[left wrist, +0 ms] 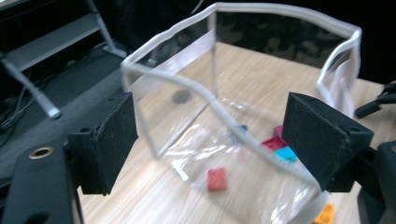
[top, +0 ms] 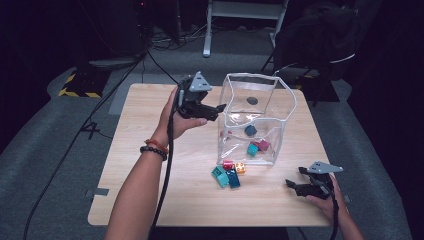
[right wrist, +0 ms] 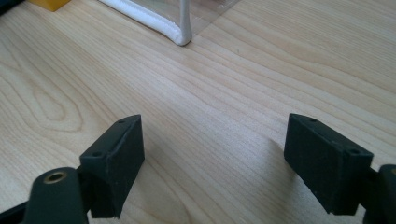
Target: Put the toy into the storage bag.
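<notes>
**Left gripper open beside the clear bag, right gripper open over bare table**

In the high view the left gripper point(top: 216, 111) sits at about ten o'clock from the table's point(top: 150, 150) middle, held up in the person's left hand point(top: 175, 120), its tips pointing toward the near-left upper edge of the clear bag point(top: 260, 95). In the left gripper view its jaws stand wide apart with the bag's white rim point(left wrist: 187, 84) seen between them, farther off; the pads press on nothing.

The clear bag stands upright and open-topped just right of the table's middle, at about one o'clock. Inside it lie a dark blue block point(top: 250, 130), a teal block point(top: 252, 149) and a magenta block point(top: 263, 145). Just outside its near wall, at about five o'clock from the middle, sit a red block point(top: 228, 164), an orange block point(top: 240, 168) and two teal-blue blocks point(top: 226, 177), close together.

The right gripper point(top: 294, 185) rests low at about four o'clock, near the table's right front corner, well apart from the blocks. In the right gripper view its jaws gape wide over bare wood, holding nothing.
</notes>
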Available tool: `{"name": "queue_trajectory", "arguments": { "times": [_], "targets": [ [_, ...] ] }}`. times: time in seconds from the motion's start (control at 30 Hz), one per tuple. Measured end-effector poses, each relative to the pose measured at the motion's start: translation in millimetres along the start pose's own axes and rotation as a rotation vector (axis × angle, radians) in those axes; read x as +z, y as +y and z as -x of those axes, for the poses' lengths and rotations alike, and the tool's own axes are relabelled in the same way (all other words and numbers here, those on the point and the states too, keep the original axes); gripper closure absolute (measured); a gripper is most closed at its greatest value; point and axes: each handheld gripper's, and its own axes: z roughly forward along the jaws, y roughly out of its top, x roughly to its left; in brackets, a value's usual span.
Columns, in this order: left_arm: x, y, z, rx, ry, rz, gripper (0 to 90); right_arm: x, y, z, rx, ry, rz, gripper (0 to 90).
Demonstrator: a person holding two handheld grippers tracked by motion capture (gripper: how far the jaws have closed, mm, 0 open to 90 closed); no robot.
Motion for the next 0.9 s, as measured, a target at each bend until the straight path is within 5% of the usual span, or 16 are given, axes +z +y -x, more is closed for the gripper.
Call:
{"name": "queue_trajectory", "arguments": {
  "times": [0.2,0.47,0.67,0.9],
  "targets": [
    [-15.5,-27.4,-9.0,-0.036,0.002,0.002,18.2,0.1,0.0,0.0,0.0,0.0,0.0,20.5],
    [-14.0,-69.3,-2.5,-0.03,-0.006,-0.067,17.6,0.1,0.1,0.0,0.0,0.0,0.0,20.4],
    [-3.0,-102.9,14.5,-0.018,-0.057,-0.126,17.1,0.1,0.1,0.0,0.0,0.0,0.0,20.4],
    [11.7,-137.7,51.0,0.017,-0.109,-0.177,17.4,0.1,0.1,0.0,0.001,0.0,0.0,20.4]
  ]
}}
